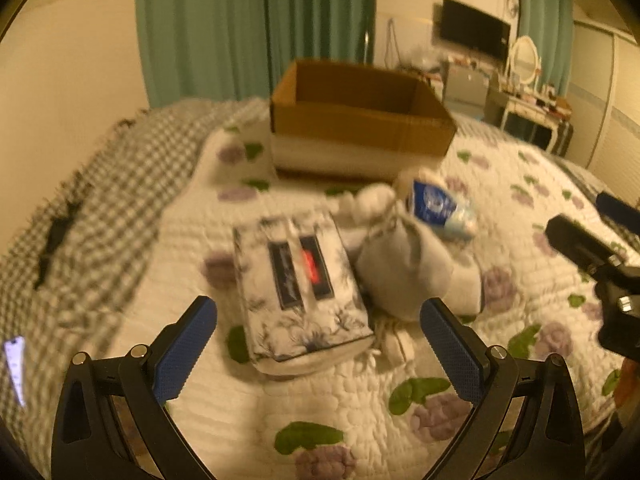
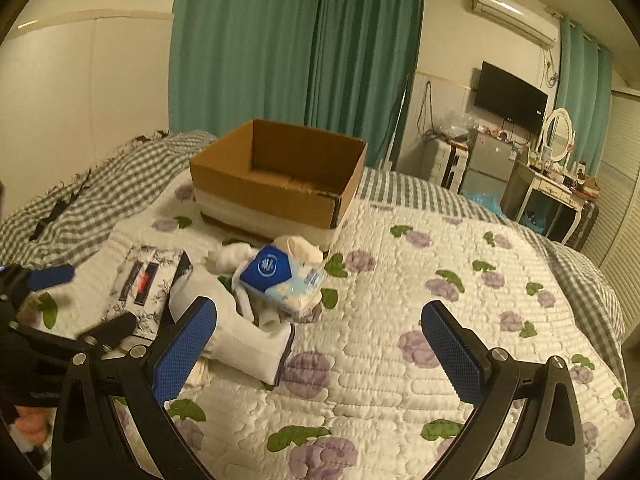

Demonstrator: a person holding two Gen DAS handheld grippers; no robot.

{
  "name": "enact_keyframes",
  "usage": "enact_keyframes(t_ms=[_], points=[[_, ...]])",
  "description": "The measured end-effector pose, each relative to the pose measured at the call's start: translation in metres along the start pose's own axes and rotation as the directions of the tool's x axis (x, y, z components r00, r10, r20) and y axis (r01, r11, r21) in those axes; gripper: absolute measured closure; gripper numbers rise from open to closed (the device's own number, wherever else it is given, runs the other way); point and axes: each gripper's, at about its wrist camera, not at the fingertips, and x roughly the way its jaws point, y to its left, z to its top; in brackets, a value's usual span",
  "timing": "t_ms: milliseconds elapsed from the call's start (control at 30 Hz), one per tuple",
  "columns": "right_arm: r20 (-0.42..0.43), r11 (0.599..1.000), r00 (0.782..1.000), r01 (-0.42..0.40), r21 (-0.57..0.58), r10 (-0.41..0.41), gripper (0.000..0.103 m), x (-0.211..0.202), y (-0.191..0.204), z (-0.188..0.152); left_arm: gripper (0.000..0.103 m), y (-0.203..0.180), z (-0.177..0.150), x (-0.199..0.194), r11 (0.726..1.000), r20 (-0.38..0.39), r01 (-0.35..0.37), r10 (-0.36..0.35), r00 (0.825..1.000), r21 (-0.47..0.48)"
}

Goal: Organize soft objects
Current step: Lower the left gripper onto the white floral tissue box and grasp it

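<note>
A floral tissue box [image 1: 302, 284] lies on the quilt, just ahead of my open, empty left gripper [image 1: 318, 320]. Right of it lie a white sock [image 1: 404, 264] and a blue tissue pack [image 1: 440, 208] with a white cloth bundle [image 1: 372, 198] behind. An open, empty cardboard box [image 1: 356, 120] stands farther back. In the right wrist view my right gripper [image 2: 318, 328] is open and empty over the quilt, with the white sock [image 2: 248, 340], blue tissue pack [image 2: 280, 276], tissue box [image 2: 146, 284] and cardboard box [image 2: 280, 176] ahead to the left.
The bed has a floral quilt [image 2: 400, 320] and a grey checked blanket [image 1: 92, 200] at the left. Green curtains [image 2: 296, 40], a TV [image 2: 510, 96], a small fridge and a dressing table [image 2: 556, 184] stand beyond the bed. The left gripper shows at the left edge [image 2: 48, 320].
</note>
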Motion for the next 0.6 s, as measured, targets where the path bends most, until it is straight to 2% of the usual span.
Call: enact_keyframes(t_ms=[167,267,433,467,500,600], points=[[-0.038,1.0,0.999,-0.001,-0.005,0.001,0.0,0.014,0.003,-0.005,0.001,0.003,-0.008,0.03,1.0,-0.078,-0.024,0.025,0.997,0.006],[-0.057,1.0,0.998,-0.005,-0.014,0.004,0.0,0.021,0.007,-0.008,0.001,0.009,-0.008,0.043,1.0,-0.114,-0.016,0.014,0.993,-0.018],[-0.075,0.999,0.997,-0.015,-0.039,0.012,0.0,0.029,0.013,-0.011,0.001,0.013,-0.006,0.061,1.0,-0.145,-0.018,0.014,0.989,-0.024],[-0.078,0.999,0.997,-0.016,-0.044,0.013,0.0,0.03,0.015,-0.012,0.003,0.011,-0.006,0.064,1.0,-0.152,-0.015,0.013,0.988,-0.014],[-0.081,0.999,0.997,-0.019,-0.048,0.015,0.0,0.03,0.016,-0.012,0.013,0.009,-0.008,0.064,1.0,-0.153,-0.014,0.014,0.988,0.002],[-0.082,0.998,0.996,-0.029,-0.058,0.024,0.0,0.03,0.021,-0.011,0.022,0.007,-0.006,0.059,1.0,-0.142,0.006,-0.002,0.99,0.031]])
